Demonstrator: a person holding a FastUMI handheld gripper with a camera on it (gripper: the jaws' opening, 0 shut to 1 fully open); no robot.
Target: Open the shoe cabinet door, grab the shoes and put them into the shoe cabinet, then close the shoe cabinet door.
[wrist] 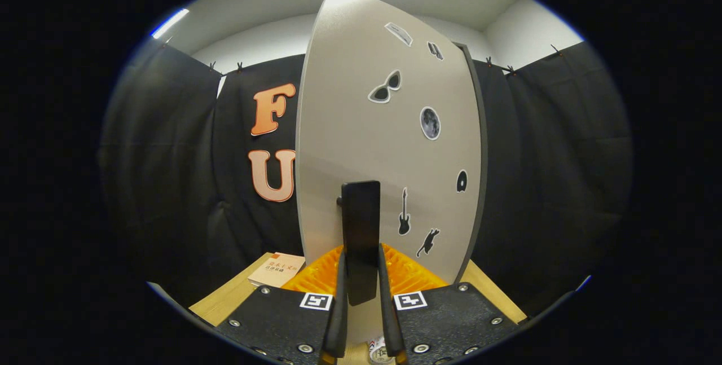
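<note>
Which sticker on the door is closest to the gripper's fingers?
The running cat sticker, lowest on the cabinet door, sits closest to the gripper. The guitar sticker is just above it. The fingers are closed on the black door handle.

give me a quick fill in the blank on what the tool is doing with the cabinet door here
1. The tool has its two fingers pressed on the black ____ of the door.
2. The cabinet door is grey and carries several ____, among them sunglasses and a guitar.
3. To the left of the fingers, a ____ lies on the wooden table.

Missing words: handle; stickers; book
</note>
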